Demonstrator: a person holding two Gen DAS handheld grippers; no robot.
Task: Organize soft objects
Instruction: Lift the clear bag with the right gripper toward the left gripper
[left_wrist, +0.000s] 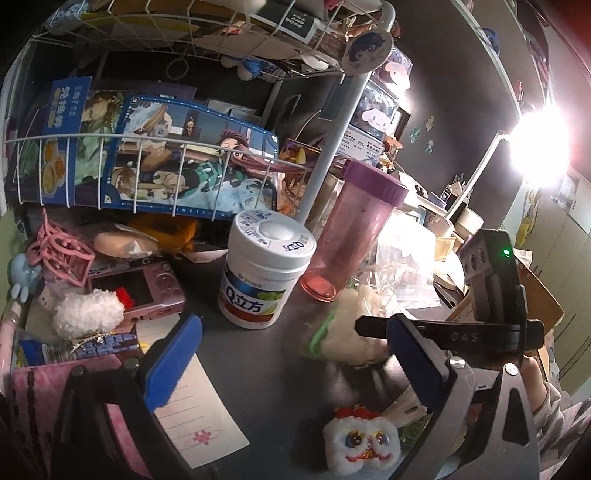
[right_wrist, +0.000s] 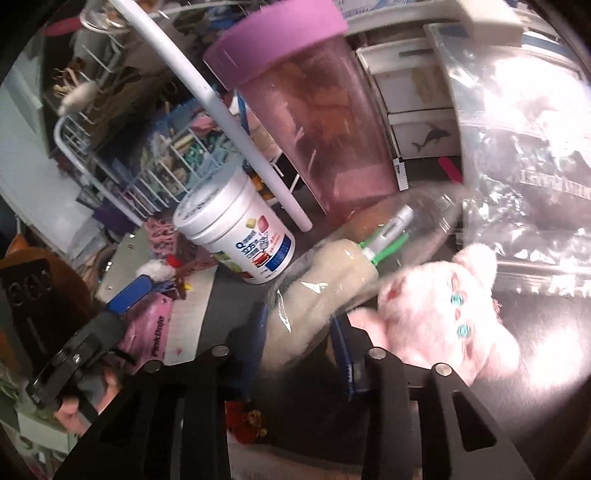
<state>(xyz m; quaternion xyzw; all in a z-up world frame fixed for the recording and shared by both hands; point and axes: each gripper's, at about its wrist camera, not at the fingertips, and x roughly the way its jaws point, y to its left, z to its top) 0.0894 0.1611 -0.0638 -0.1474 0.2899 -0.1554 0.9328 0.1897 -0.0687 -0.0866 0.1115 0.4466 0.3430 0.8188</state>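
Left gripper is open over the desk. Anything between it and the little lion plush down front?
Nothing visible. The lion plush lies on bare dark desk, just below the open left gripper, between its fingers. The white jar stands farther back.

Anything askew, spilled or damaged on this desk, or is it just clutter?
Nothing spilled or broken. The pink tumbler and white jar stand upright. One oddity: the cream plush in the right gripper is wrapped in clear plastic.
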